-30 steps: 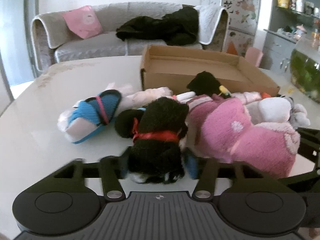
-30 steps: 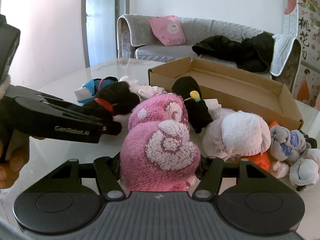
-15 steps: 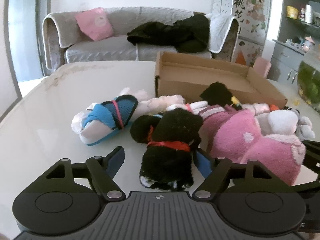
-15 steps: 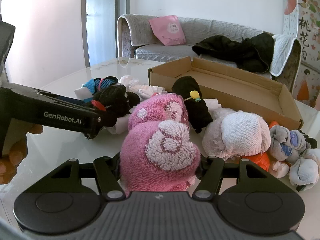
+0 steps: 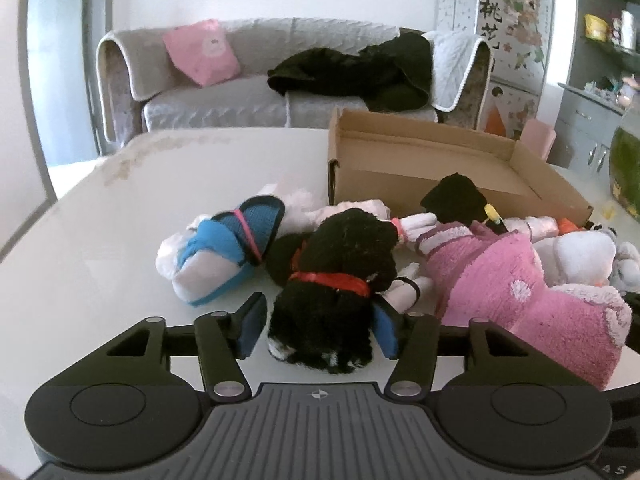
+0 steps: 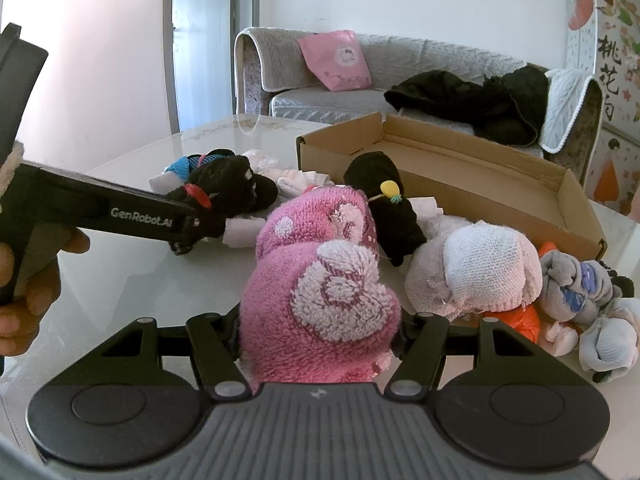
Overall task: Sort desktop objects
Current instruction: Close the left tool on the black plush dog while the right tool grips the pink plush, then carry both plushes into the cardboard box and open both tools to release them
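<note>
The left gripper (image 5: 318, 326) brackets a fuzzy black sock bundle with a red band (image 5: 334, 284) low in the centre of its view. Its blue pads (image 5: 250, 326) stand slightly off the fabric on the left side and close against it on the right, so the jaws are part open and not yet pinching. The right gripper (image 6: 318, 336) is closed on a fluffy pink sock roll (image 6: 320, 304) that fills the lower middle of its view, the fabric bulging out between the jaws.

The rest of the heap lies on the white table (image 5: 100, 248): a blue and white sock bundle (image 5: 224, 252) left of centre, a black bundle with a yellow clip (image 6: 386, 208) just behind the pink roll, a white knitted bundle (image 6: 476, 272) to the right, and a grey bundle (image 6: 572, 284) at the right edge. The open cardboard box (image 6: 460, 172) sits behind the heap in the upper right, and it looks empty so far.

To do this well, the left jaws should close squarely across the thick body of the black bundle below the red band, since a bite on the loose fuzz alone would probably slip. It touches a small white sock (image 5: 408, 292) on its right, so a straight lift before any sideways travel should avoid dragging neighbours. The pink roll is bulky and soft; its grip likely needs to stay firm until it is over the box wall.
</note>
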`<state>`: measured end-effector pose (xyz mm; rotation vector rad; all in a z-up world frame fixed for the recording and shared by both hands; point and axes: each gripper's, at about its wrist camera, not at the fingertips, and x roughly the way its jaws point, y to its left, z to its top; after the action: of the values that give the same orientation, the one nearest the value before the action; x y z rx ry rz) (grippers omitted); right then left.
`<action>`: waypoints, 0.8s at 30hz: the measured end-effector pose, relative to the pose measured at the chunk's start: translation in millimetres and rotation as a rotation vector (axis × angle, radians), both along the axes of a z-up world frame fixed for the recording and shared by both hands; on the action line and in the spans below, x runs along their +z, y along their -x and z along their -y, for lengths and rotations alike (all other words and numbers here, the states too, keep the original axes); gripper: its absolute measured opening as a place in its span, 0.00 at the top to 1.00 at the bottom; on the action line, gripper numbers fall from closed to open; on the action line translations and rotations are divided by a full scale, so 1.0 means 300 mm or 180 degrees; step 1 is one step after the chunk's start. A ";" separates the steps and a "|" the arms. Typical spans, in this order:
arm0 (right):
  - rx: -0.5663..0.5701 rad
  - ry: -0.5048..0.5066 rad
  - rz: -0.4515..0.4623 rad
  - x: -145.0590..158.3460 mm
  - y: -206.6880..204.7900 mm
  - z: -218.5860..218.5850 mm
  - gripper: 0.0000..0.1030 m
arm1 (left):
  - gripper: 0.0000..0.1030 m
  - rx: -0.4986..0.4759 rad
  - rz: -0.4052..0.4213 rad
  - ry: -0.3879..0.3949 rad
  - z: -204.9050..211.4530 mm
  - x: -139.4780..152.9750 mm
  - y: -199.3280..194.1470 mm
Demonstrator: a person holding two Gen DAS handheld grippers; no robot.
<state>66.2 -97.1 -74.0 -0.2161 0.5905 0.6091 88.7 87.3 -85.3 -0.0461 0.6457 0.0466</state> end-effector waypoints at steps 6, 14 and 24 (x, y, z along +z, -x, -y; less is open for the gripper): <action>-0.0002 -0.0001 -0.0003 0.000 0.000 0.000 0.41 | 0.45 -0.0075 -0.0099 0.0104 -0.006 -0.018 -0.036; -0.0012 -0.0011 0.0000 0.000 0.002 0.003 0.42 | 0.51 -0.0123 -0.0061 0.0015 0.016 0.001 0.009; -0.0057 -0.0101 0.0054 0.031 0.047 0.059 0.43 | 0.51 -0.0153 0.0153 -0.0071 0.042 0.098 0.120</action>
<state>52.2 -114.8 -64.7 -0.1860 0.5654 0.5985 52.8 74.8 -55.8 -0.0102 0.5979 0.0064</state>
